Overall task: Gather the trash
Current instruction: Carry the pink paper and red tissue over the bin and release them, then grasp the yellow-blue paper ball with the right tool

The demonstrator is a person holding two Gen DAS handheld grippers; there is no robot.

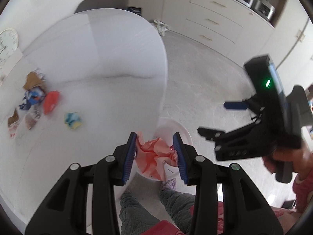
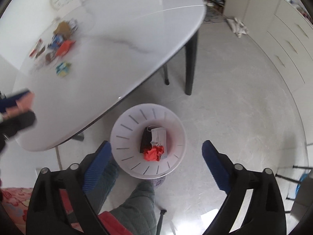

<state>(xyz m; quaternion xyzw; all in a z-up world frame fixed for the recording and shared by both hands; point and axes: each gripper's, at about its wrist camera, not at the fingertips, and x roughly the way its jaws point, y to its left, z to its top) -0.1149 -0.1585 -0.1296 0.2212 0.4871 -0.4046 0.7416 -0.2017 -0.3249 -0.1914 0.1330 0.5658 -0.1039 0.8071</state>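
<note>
My left gripper (image 1: 155, 152) is shut on a crumpled pink paper (image 1: 156, 156) and holds it at the table's near edge, above the white trash bin (image 1: 183, 131) on the floor. It shows at the left edge of the right wrist view (image 2: 17, 101). My right gripper (image 2: 156, 156) is open and empty, right above the bin (image 2: 127, 129), which holds a red paper ball (image 2: 153, 153), a white mask (image 2: 159, 136) and a dark item (image 2: 145, 140). Several wrappers (image 1: 33, 98) and a blue-yellow wad (image 1: 72, 120) lie on the white table (image 1: 107, 62).
A clock (image 1: 7, 41) leans against the wall at the table's far side. A grey chair (image 1: 105, 2) stands behind the table. Cabinets with drawers (image 1: 215, 23) line the right wall. The person's legs (image 2: 137, 205) are beside the bin. A dark table leg (image 2: 190, 66) stands beyond the bin.
</note>
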